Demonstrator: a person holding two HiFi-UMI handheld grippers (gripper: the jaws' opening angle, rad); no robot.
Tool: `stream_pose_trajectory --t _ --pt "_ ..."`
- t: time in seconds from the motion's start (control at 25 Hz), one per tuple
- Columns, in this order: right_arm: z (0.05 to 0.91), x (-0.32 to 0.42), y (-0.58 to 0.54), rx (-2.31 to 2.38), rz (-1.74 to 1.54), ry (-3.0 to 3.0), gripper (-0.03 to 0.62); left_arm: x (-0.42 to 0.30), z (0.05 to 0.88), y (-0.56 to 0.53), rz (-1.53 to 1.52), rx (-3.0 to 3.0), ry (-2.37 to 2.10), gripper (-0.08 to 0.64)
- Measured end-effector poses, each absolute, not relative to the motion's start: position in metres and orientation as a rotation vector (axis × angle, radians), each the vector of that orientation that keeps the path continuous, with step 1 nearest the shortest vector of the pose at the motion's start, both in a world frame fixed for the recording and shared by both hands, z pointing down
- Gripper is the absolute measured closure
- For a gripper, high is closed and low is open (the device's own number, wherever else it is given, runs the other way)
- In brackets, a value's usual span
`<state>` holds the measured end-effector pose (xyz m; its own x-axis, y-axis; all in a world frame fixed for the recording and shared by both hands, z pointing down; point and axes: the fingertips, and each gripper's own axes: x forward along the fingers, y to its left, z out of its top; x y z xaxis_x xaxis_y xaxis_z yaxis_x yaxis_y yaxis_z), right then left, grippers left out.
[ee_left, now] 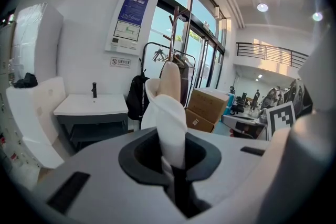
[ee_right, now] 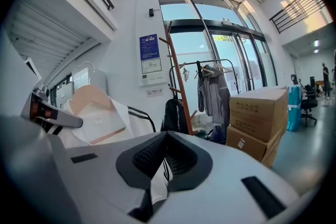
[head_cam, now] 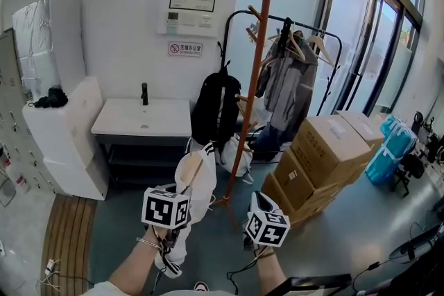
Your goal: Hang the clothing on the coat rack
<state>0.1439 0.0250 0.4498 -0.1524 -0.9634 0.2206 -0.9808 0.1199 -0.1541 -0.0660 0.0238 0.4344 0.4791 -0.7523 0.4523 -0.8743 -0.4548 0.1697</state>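
Holds the white garment (head_cam: 202,192) on its hanger (head_cam: 189,175) short of the coat rack (head_cam: 250,80), left claw (ee_left: 174,161) pinching its upper fabric, right claw (ee_right: 157,186) pinching a striped fold; risks dropping it through such thin grips.

Cardboard boxes (head_cam: 326,149), coat rack (head_cam: 257,31) on floor (head_cam: 118,232)

The left forearm (head_cam: 134,268) and right forearm (head_cam: 272,278) reach forward side by side. The left gripper (head_cam: 180,188), tilted slightly down, clamps its jaws on the white garment (head_cam: 201,184). Just beside it, the right gripper (head_cam: 255,204) pinches the garment's striped fold.
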Motion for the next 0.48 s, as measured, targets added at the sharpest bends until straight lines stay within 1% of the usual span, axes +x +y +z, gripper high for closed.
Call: stream_pose_trajectory --t 0.48 --pt "0.458 0.161 -0.066 1.972 0.433 -2.318 0.569 -0.052 0.439 -0.063 0.457 2.322 -1.38 0.514"
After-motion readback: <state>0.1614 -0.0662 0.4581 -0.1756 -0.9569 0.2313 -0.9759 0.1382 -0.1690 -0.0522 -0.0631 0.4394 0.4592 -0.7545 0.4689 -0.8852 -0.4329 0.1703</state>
